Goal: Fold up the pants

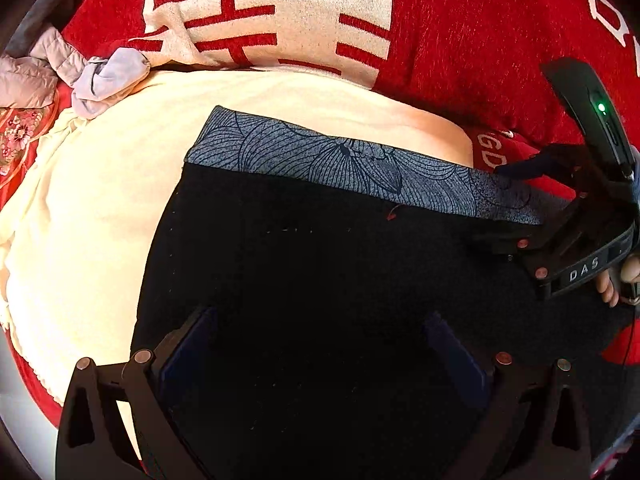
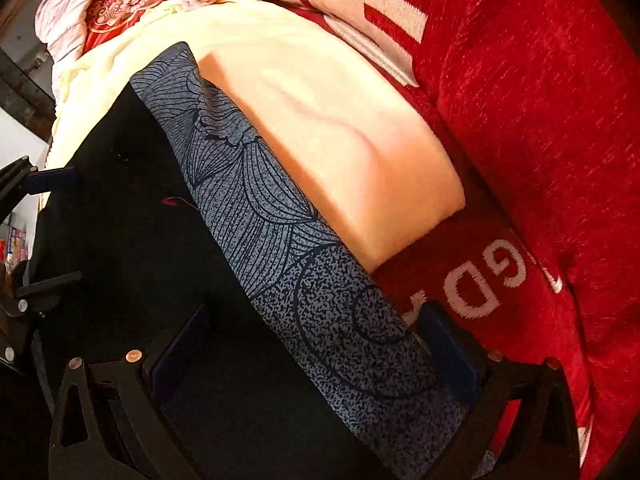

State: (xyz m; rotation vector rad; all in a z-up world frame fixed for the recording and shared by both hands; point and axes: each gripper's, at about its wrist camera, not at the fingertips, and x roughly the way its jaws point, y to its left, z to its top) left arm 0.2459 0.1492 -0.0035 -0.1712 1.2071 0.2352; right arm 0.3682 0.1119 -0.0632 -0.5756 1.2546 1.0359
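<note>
Black pants (image 1: 300, 272) with a blue-grey patterned waistband (image 1: 332, 160) lie on a cream blanket (image 1: 100, 208). My left gripper (image 1: 320, 320) is open, its fingers spread over the black cloth below the waistband. My right gripper (image 2: 316, 316) is open and straddles the right end of the waistband (image 2: 280, 240), one finger (image 2: 448, 344) on the far side, the other on the black cloth. The right gripper also shows in the left wrist view (image 1: 516, 196) at the waistband's right end. The left gripper's fingers show at the left edge of the right wrist view (image 2: 52, 178).
A red blanket with white lettering (image 1: 460, 40) covers the surface behind and to the right. A white and red patterned cloth (image 1: 272, 12) lies at the back. Lilac and pink garments (image 1: 104, 80) are bunched at the back left.
</note>
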